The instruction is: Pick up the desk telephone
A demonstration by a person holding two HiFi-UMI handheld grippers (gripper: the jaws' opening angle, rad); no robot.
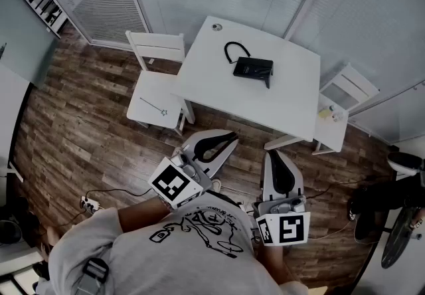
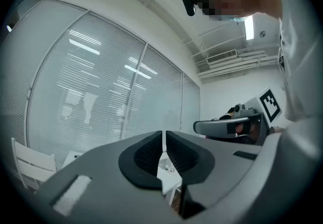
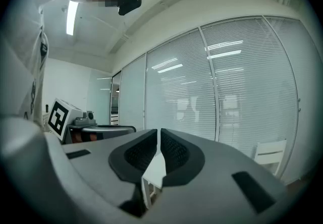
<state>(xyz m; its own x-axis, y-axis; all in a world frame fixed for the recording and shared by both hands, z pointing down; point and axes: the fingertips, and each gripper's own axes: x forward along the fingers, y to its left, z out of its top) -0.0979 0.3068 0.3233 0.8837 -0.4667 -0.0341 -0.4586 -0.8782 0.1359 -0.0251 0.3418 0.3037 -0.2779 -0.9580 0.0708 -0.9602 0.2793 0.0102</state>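
In the head view a black desk telephone [image 1: 253, 68] with a looped cord lies near the middle of a white table [image 1: 219, 94], some way ahead of me. My left gripper [image 1: 222, 140] and my right gripper [image 1: 279, 169] are held level close to my body, short of the table's near edge. Both are shut with nothing between their jaws. The left gripper view shows its jaws [image 2: 163, 143] closed, the white table [image 2: 169, 173] showing beyond them. In the right gripper view the jaws [image 3: 159, 143] are closed too, with the table [image 3: 154, 171] ahead.
A white chair [image 1: 157, 84] stands at the table's left side, another white chair [image 1: 339, 104] at its right. The floor is wood plank [image 1: 86, 127]. Blinds cover the glass walls behind. A power strip [image 1: 89, 204] and cables lie on the floor at my left.
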